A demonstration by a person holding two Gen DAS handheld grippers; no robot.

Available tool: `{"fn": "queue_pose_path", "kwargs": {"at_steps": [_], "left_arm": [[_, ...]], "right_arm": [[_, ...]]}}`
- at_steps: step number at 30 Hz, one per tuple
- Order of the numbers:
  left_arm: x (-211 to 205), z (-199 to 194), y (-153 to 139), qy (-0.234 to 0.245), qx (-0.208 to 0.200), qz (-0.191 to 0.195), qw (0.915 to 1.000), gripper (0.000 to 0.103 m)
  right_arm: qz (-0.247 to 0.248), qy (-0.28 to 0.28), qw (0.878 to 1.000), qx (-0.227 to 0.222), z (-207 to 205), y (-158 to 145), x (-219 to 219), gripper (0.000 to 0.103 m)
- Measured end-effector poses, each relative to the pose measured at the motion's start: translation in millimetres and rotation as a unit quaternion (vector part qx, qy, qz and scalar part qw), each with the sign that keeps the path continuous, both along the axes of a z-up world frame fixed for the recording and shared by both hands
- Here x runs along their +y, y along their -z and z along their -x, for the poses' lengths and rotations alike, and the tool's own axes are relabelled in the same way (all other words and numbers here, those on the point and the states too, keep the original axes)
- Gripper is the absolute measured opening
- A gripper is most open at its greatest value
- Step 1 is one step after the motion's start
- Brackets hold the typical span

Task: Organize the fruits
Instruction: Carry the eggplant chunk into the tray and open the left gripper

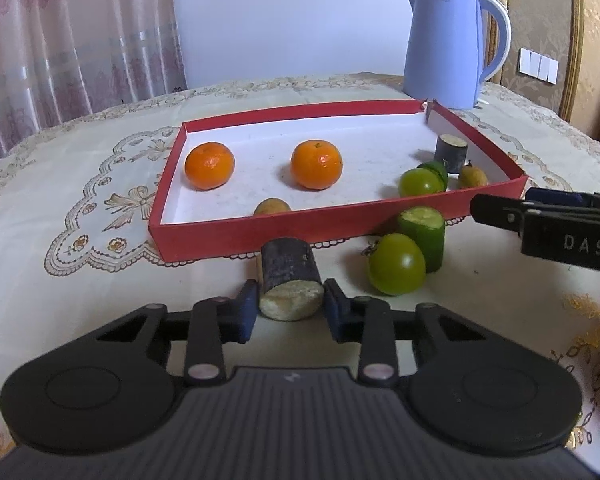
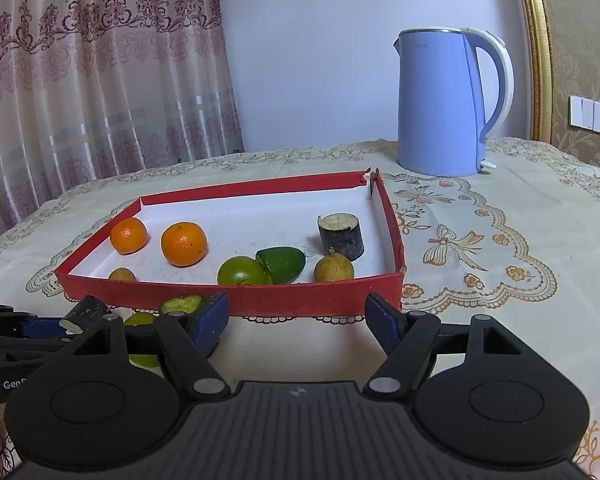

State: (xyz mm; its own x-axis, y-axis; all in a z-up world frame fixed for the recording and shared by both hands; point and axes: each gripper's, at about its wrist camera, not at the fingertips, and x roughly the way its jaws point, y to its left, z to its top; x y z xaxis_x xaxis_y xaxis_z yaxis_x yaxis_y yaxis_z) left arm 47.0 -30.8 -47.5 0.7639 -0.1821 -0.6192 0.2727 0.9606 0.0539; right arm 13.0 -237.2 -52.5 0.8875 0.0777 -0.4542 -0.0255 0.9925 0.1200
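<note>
My left gripper [image 1: 292,307] is shut on a dark-skinned cane piece [image 1: 290,276] that lies on the tablecloth just in front of the red tray [image 1: 300,227]; both blue pads press its sides. Right of it stand a green cut piece [image 1: 423,236] and a round green fruit [image 1: 396,264], outside the tray. Inside the tray are two oranges [image 1: 209,165] [image 1: 317,165], a small brown fruit [image 1: 272,207], a green fruit [image 1: 419,182], a second cane piece [image 1: 451,153] and another brown fruit [image 1: 472,177]. My right gripper [image 2: 296,320] stands open before the tray's near wall [image 2: 300,292], with nothing between its fingers.
A blue kettle [image 1: 446,48] stands behind the tray's far right corner. The embroidered tablecloth [image 2: 480,240] stretches right of the tray. A curtain [image 2: 80,100] hangs at the back left. The right gripper [image 1: 500,210] reaches in from the right edge of the left wrist view.
</note>
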Motion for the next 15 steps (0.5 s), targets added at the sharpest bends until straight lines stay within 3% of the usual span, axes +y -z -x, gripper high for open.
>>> {"fn": "queue_pose_path", "kwargs": {"at_steps": [15], "left_arm": [[9,9,-15,-0.009,-0.040,-0.005,0.9992,0.031]], "right_arm": [[-0.002,0.000,1.000,0.000,0,1,0,0.075]]}}
